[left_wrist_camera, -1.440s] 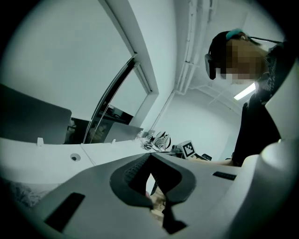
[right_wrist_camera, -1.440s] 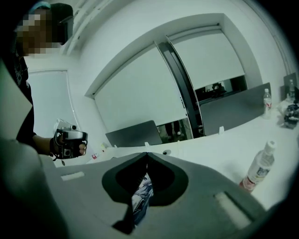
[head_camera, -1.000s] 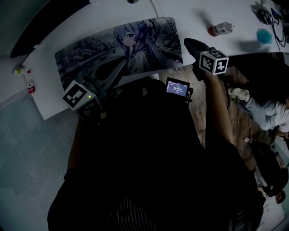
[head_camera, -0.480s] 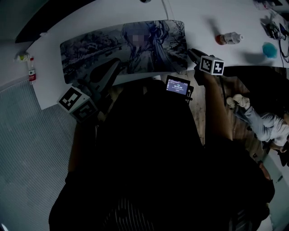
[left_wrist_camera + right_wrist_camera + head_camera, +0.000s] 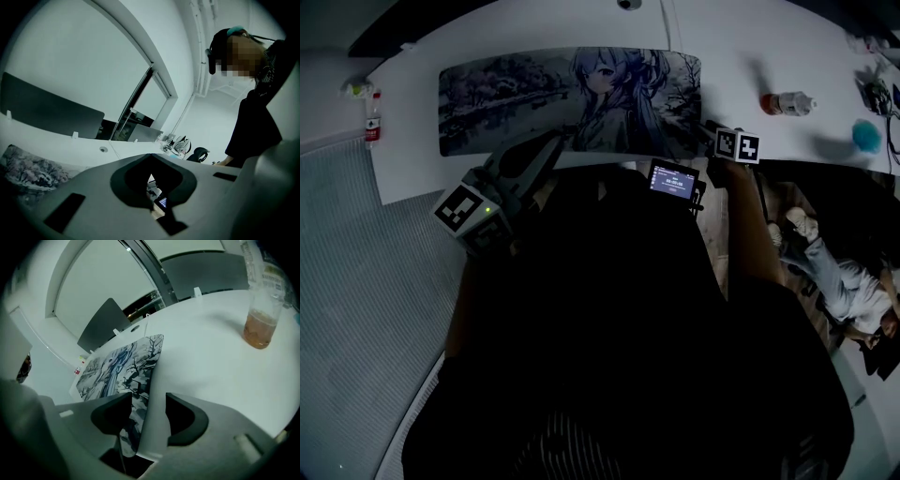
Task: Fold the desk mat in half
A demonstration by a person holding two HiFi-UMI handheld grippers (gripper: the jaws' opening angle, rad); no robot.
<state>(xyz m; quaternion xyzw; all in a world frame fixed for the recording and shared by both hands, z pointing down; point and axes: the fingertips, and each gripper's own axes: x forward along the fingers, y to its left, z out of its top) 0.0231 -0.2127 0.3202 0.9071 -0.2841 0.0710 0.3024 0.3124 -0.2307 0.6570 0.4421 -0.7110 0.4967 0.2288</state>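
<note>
The desk mat (image 5: 544, 94), printed with a grey anime drawing, lies flat across the white table. Its right end (image 5: 122, 364) runs up the right gripper view. My right gripper (image 5: 710, 131) is at the mat's front right corner. Its jaws (image 5: 148, 399) have just been opening and now stand open, with the mat's corner edge between them and neither pad pressing on it. My left gripper (image 5: 555, 143) points at the mat's front edge near the middle. In its own view the left gripper (image 5: 152, 157) is shut with nothing in it.
A plastic bottle (image 5: 787, 103) holding orange-brown liquid (image 5: 260, 329) lies right of the mat. A teal object (image 5: 865, 134) and cables sit at the far right. A small lit screen (image 5: 672, 180) is at my chest. A person (image 5: 853, 281) sits on the floor at the right.
The right gripper has sunk from above the table down to the mat's front right corner. The left gripper has shifted a little along the mat's front edge.
</note>
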